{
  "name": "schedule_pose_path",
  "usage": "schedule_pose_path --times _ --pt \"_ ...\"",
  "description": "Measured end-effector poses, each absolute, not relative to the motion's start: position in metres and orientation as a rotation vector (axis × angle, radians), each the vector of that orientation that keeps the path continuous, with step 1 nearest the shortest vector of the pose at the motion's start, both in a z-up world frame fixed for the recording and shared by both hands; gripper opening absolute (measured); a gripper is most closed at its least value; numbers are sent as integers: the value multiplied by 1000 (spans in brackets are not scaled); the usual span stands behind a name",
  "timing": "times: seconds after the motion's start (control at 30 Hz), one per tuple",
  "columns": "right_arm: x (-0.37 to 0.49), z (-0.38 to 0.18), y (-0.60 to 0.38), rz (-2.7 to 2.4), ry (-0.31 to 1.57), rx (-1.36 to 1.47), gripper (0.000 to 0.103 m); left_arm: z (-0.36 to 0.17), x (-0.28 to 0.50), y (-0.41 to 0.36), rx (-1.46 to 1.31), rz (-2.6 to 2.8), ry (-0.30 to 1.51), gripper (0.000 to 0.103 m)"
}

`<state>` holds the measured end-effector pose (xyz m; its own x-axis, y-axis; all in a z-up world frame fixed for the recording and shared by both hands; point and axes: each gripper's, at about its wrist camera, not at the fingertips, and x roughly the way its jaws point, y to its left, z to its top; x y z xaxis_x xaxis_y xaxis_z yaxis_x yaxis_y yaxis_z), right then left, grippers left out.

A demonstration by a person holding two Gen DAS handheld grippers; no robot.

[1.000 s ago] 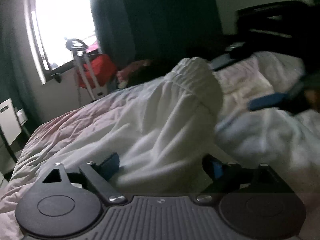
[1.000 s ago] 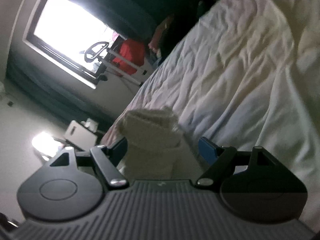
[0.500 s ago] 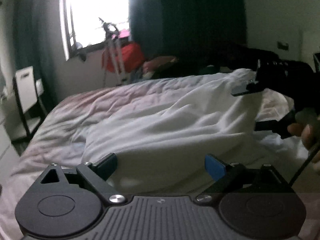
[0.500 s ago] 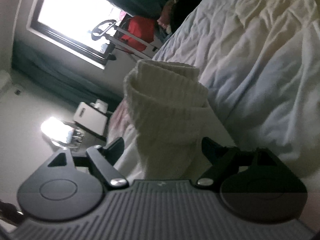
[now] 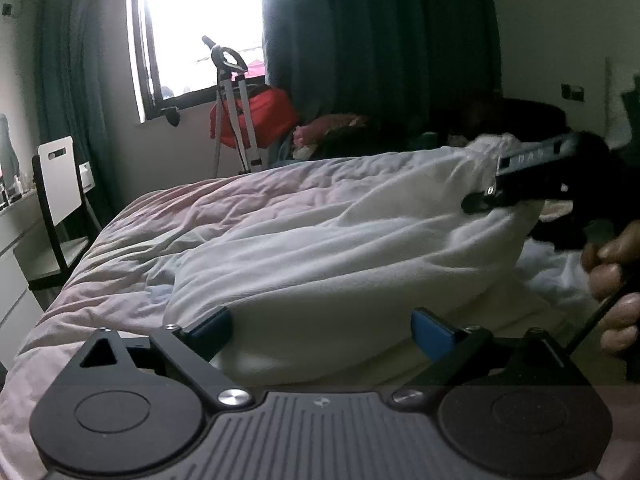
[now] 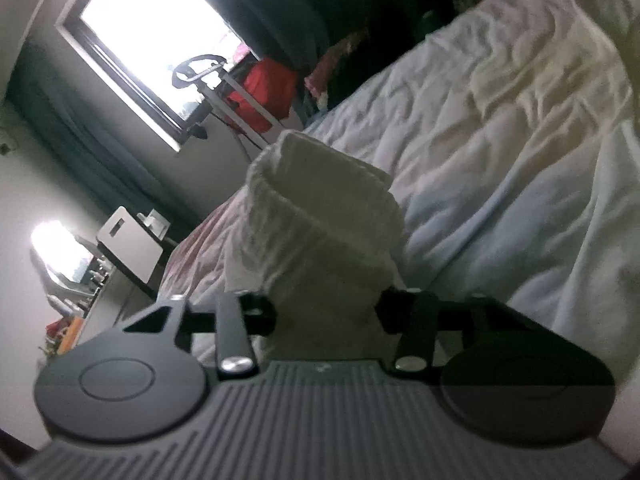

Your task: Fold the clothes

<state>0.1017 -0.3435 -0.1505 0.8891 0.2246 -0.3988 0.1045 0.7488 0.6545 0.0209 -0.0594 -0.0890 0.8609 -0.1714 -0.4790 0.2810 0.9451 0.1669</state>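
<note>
White garment (image 5: 340,248) stretched lengthwise across bed; right jaws closing on cuff (seemingly); left jaws spread.

1 white garment (image 5: 340,248), on the bed (image 5: 240,200). 1 bed. 2 grippers: left gripper (image 5: 320,332) at bed's near edge, right gripper (image 6: 326,312) over bed. 1 window (image 5: 200,20) beyond bed. 1 white chair (image 5: 60,184) beside bed. 1 red bag (image 5: 264,114) behind bed, w/ 1 tripod (image 5: 232,108).

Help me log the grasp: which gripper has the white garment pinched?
The right gripper: its fingers are closing on the white garment's ribbed end. The left gripper stands wide, cloth merely between its fingers.
</note>
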Motion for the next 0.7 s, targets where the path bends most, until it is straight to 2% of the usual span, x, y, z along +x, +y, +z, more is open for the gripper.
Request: schedule_pose_path --times 0.07,0.17,0.23,0.33,0.43,0.5,0.57,0.67,0.7 --pt "92 -138 -341 89 419 708 39 -91 19 -61 271 -254 466 100" --pt "79 -125 -343 114 342 722 39 -94 16 -62 312 -266 451 100" --pt "74 -125 -346 80 362 725 39 -94 12 -62 311 -267 436 100" --pt "82 -151 -359 18 516 831 45 -93 6 -61 292 -252 415 100" --pt "86 -182 -379 0 608 1022 55 -93 3 -60 289 -224 408 100" --pt "86 -187 -383 -3 620 1060 70 -93 2 -57 273 -209 410 100" --pt "85 -186 -380 -12 631 1036 80 -90 3 -51 240 -208 418 100" --pt "88 -187 -376 -11 654 987 80 -87 5 -42 181 -204 429 100" --pt "89 -189 -376 -11 663 988 85 -86 5 -39 164 -198 433 100"
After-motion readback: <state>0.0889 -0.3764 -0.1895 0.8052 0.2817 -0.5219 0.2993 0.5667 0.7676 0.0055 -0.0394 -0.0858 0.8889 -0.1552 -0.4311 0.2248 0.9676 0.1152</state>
